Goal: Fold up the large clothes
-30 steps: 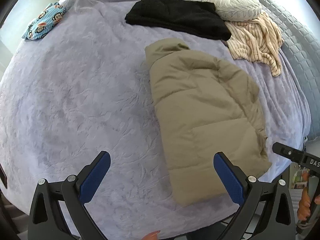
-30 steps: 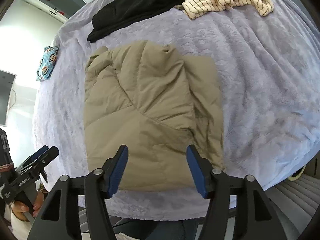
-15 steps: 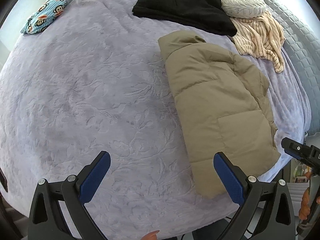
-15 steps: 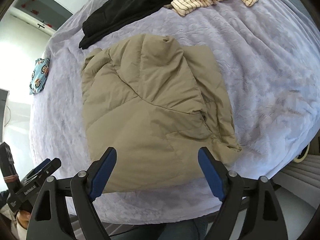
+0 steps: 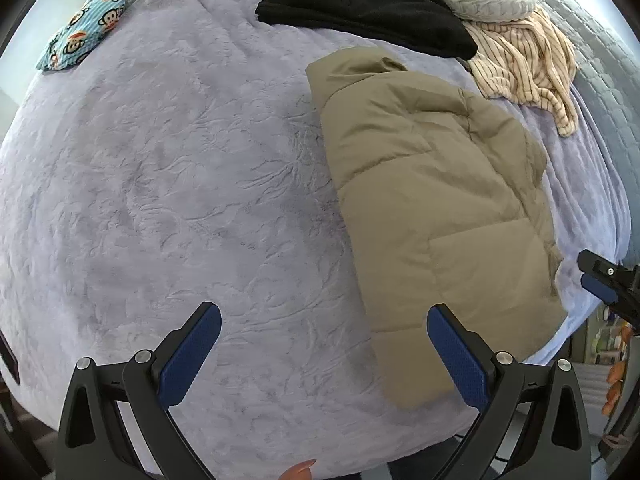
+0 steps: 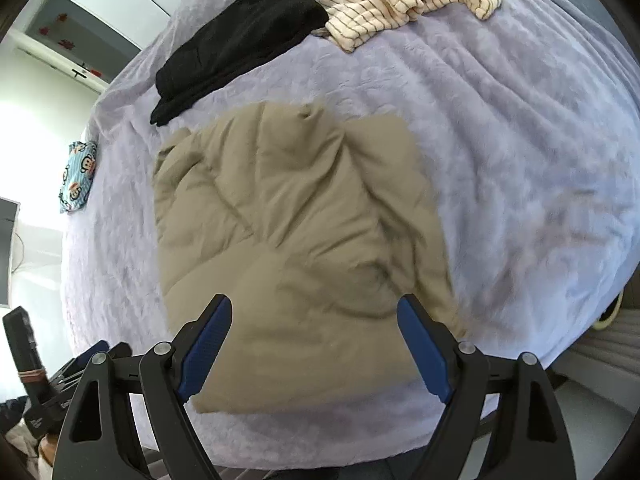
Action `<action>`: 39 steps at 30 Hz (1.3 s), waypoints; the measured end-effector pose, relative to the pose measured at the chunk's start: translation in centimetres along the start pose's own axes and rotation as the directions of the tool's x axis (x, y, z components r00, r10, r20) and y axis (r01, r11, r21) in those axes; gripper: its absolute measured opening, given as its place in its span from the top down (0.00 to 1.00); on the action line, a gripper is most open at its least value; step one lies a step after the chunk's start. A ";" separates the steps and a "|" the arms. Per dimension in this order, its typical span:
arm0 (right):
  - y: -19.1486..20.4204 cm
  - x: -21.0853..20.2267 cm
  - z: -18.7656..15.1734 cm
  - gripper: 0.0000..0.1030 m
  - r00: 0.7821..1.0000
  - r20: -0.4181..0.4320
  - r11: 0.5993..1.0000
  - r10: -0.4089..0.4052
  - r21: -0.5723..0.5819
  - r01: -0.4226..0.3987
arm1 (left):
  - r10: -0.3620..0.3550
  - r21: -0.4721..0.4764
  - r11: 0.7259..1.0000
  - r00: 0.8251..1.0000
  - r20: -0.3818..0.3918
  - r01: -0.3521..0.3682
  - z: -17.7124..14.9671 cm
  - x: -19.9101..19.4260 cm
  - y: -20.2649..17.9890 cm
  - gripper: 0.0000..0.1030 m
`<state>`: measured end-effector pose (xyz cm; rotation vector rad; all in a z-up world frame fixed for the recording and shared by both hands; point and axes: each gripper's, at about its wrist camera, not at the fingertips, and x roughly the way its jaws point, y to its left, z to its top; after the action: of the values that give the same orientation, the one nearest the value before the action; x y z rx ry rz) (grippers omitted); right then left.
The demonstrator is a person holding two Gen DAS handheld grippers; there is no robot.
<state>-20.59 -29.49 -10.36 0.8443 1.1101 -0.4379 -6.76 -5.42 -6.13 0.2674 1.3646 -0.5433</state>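
The puffy khaki quilted jacket (image 6: 296,248) lies partly folded on the lavender plush bed (image 5: 160,200), its long axis running away from the near edge toward the far clothes. The right hand-held gripper (image 6: 314,350) hangs directly over its near hem — jaws spread, nothing between them. The left hand-held gripper (image 5: 324,356), equally released, sits off the jacket's left side, so the right looks nearer.

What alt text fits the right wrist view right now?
A folded tan puffer jacket lies on a lavender bedspread, below the open right gripper, which holds nothing. A black garment and a striped top lie at the far side.
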 end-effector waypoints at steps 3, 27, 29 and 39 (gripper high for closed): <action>-0.7 0.3 1.6 0.16 1.000 -0.005 1.000 -0.007 -0.020 0.007 | 0.019 0.000 1.000 1.000 -0.011 -0.019 0.6 0.5 -1.0 0.00; -7.9 11.9 9.2 0.00 0.960 -0.274 0.983 0.055 -0.154 -0.101 | -0.405 -0.206 0.900 0.912 -0.063 0.385 6.6 11.2 0.7 0.00; -9.0 12.7 9.5 0.00 0.942 -0.303 0.978 0.143 -0.102 -0.181 | -0.462 -0.229 0.869 0.884 -0.064 0.438 6.8 11.9 1.3 0.00; -8.8 17.9 10.3 0.00 0.816 -0.426 0.899 0.391 -0.014 -0.438 | -0.655 -0.288 0.733 0.754 -0.051 0.617 7.8 16.9 1.5 0.00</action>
<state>-13.16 -41.26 -27.98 1.0793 1.2792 0.1845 2.48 -11.54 -21.19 -0.4117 1.6549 -0.9231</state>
